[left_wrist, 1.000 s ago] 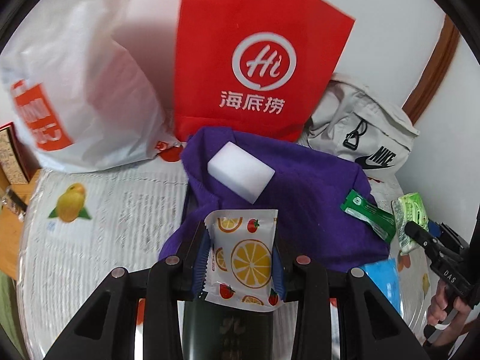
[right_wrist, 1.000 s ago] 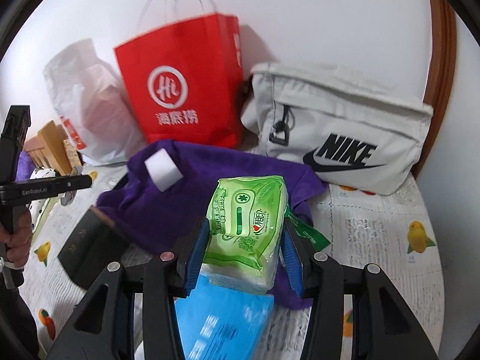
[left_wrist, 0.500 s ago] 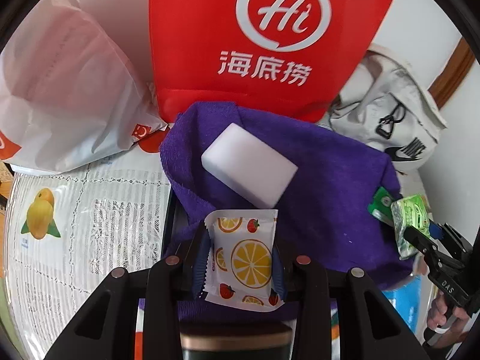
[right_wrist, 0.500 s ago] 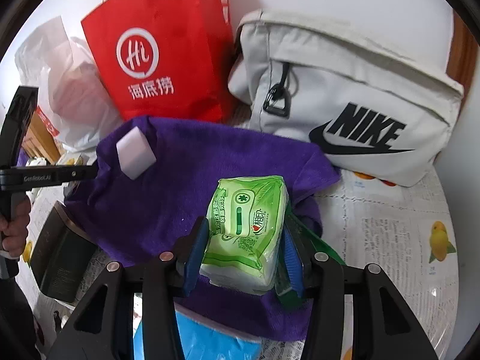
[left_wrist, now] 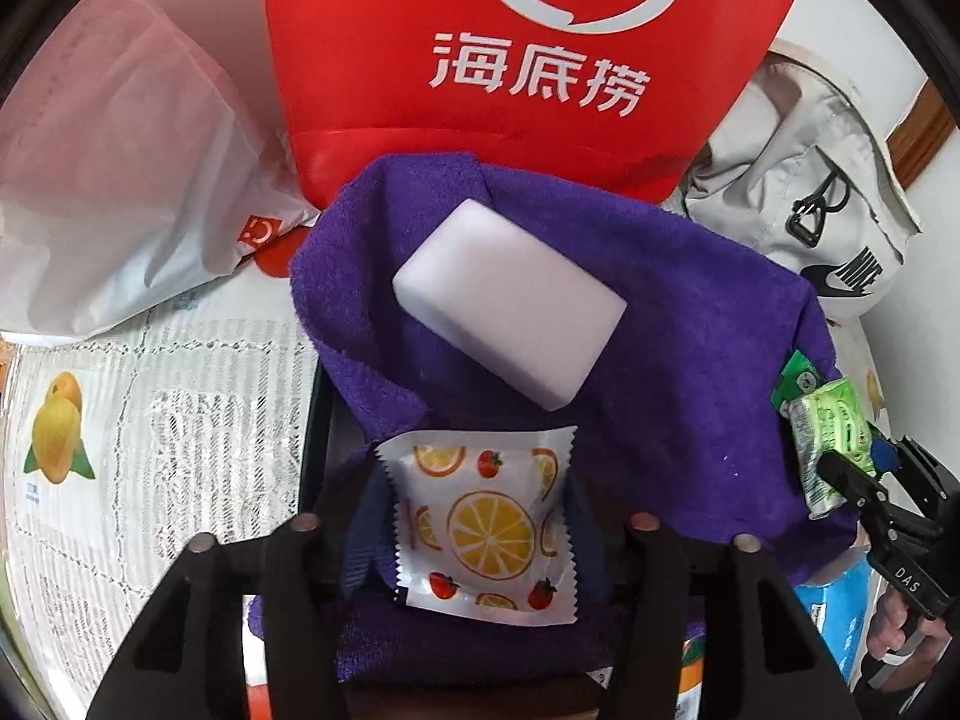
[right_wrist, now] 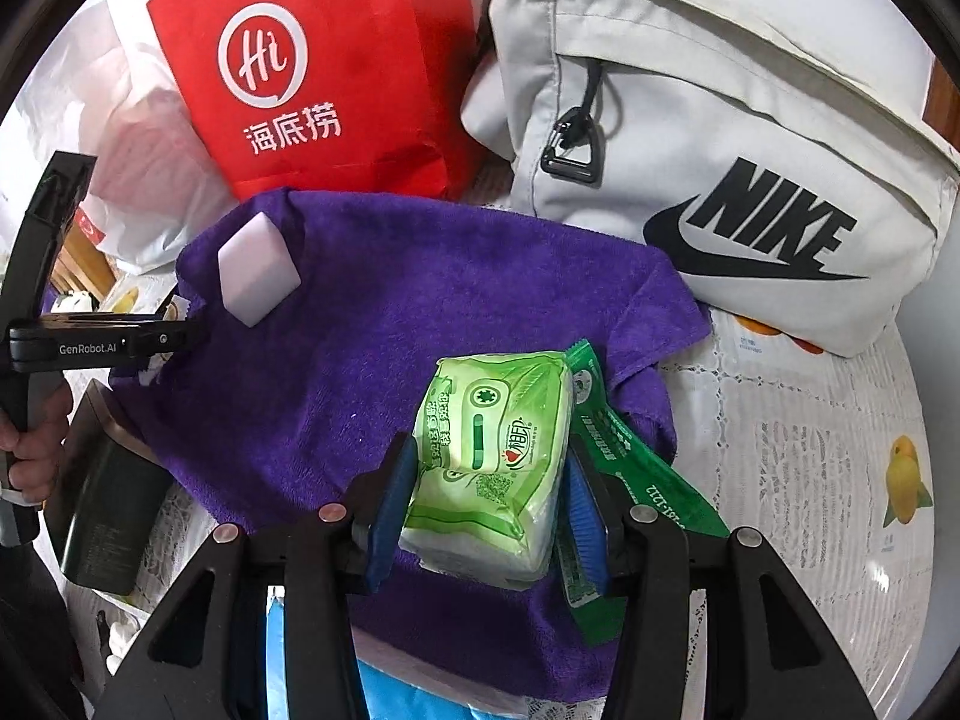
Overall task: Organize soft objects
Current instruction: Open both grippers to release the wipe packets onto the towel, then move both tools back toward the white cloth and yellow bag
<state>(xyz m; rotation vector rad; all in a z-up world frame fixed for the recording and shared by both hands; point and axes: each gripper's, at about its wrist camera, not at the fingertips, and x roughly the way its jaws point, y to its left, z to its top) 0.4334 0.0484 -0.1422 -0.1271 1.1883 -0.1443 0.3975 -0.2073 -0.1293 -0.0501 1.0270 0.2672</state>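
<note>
Over the purple terry towel (left_wrist: 690, 324) on the desk, the left tool (left_wrist: 474, 531) is opening around the fruit-printed sachet (left_wrist: 483, 525); the right tool (right_wrist: 486, 474) grips the green tissue pack (right_wrist: 489, 450). Best lowered fully before letting go.

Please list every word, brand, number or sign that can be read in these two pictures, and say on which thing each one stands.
"Hi" and "海底捞": red paper bag
"NIKE" with swoosh: grey bag
"GenRobot.AI": left gripper
"DAS": right gripper
"1212", end of a longer number: green sachet
Green tissue pack: print too small to read
Fruit-print packet: pictures only, no words
White plastic bag: red mark, unreadable
</note>
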